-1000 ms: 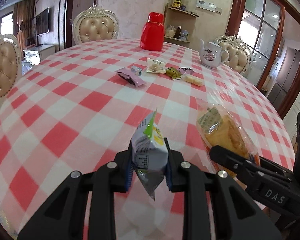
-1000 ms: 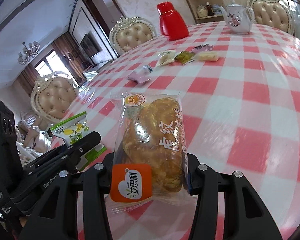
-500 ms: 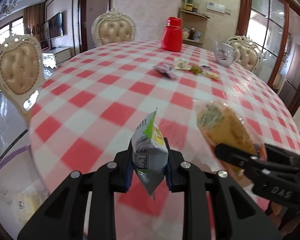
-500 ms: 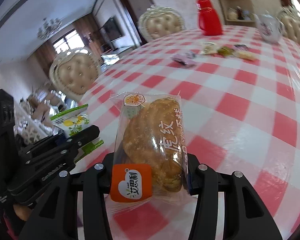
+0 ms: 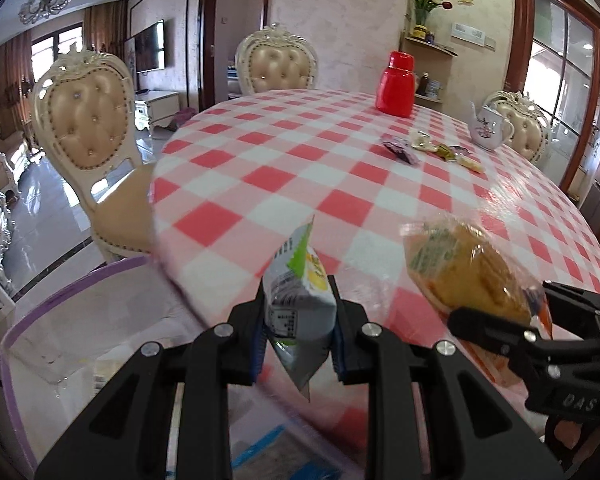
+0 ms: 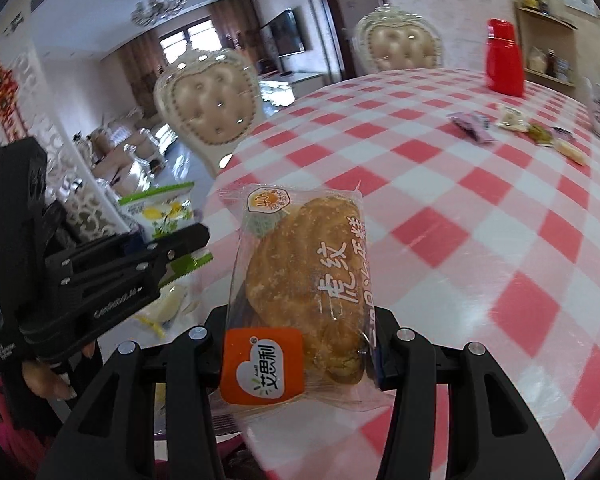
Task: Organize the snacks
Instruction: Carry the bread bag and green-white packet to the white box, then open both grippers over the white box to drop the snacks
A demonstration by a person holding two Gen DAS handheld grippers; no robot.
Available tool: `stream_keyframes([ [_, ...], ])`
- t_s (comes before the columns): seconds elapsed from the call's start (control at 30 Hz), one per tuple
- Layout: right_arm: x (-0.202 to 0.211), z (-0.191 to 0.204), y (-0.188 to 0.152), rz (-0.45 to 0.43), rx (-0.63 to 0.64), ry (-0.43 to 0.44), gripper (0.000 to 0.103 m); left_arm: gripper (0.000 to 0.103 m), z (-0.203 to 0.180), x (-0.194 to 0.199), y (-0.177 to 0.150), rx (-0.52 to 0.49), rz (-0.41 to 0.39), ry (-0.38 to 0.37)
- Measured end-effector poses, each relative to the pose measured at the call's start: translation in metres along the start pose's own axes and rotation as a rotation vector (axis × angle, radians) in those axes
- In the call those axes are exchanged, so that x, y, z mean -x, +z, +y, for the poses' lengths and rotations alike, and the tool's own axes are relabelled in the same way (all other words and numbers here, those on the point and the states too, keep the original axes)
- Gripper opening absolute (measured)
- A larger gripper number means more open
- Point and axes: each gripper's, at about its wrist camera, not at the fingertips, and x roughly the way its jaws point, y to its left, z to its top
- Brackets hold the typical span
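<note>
The left gripper (image 5: pixel 298 330) is clamped narrowly on one small green-and-white snack packet (image 5: pixel 300 292), pinched across its middle so it stands on edge between the pads. The right gripper (image 6: pixel 304 350) is closed wider around one clear-wrapped bread roll (image 6: pixel 304 276), gripped at the lower end of its wrapper so the long pack sticks out ahead. Both snacks hang at the near edge of the checked table (image 5: pixel 340 184), just beside each other, and that pairing looks like a two-handed carry toward the clear bin (image 5: pixel 60 320) with a purple rim that sits below the table's near-left edge; what lies inside it is too blurred to name. Farther out, near the table's far right edge, about five small wrapped snacks (image 5: pixel 432 150) remain in a loose row, presumably next to be collected. Behind them stand one red flask (image 5: pixel 396 84) and one white teapot (image 5: pixel 488 126). Three cushioned chairs (image 5: pixel 88 128) ring the table.
</note>
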Motion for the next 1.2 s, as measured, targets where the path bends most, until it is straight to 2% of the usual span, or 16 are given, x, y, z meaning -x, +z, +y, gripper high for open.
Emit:
stream_keyframes([
  [0.37,-0.017,0.07,-0.015,0.044,0.176,0.083,0.048,0.026,0.056,0.013,-0.005,0.046,0.004,0.083],
  [0.6,-0.028,0.1,-0.027,0.083,0.252,0.116,0.048,0.026,0.087,0.026,-0.015,0.005,0.049,0.139],
  [0.73,-0.038,0.116,-0.034,0.116,0.295,0.135,0.048,0.027,0.103,0.04,-0.018,-0.047,0.072,0.189],
  [0.87,-0.047,0.137,-0.046,0.164,0.367,0.187,0.049,0.031,0.123,0.045,-0.021,-0.039,0.088,0.26],
  [0.9,-0.049,0.141,-0.049,0.178,0.389,0.201,0.05,0.049,0.127,0.045,-0.021,-0.026,0.09,0.275],
  [0.93,-0.049,0.145,-0.052,0.187,0.402,0.211,0.051,0.059,0.133,0.045,-0.02,-0.004,0.091,0.292],
  [0.97,-0.05,0.149,-0.054,0.196,0.414,0.221,0.055,0.084,0.135,0.045,-0.02,0.009,0.086,0.305],
  [1.0,-0.05,0.149,-0.054,0.196,0.418,0.228,0.063,0.087,0.137,0.046,-0.019,0.02,0.074,0.324],
  [1.07,-0.045,0.147,-0.051,0.166,0.404,0.235,0.072,0.088,0.138,0.044,-0.018,0.023,0.078,0.341],
  [1.2,-0.036,0.128,-0.04,0.123,0.344,0.217,0.074,0.094,0.128,0.034,-0.017,0.007,0.092,0.362],
])
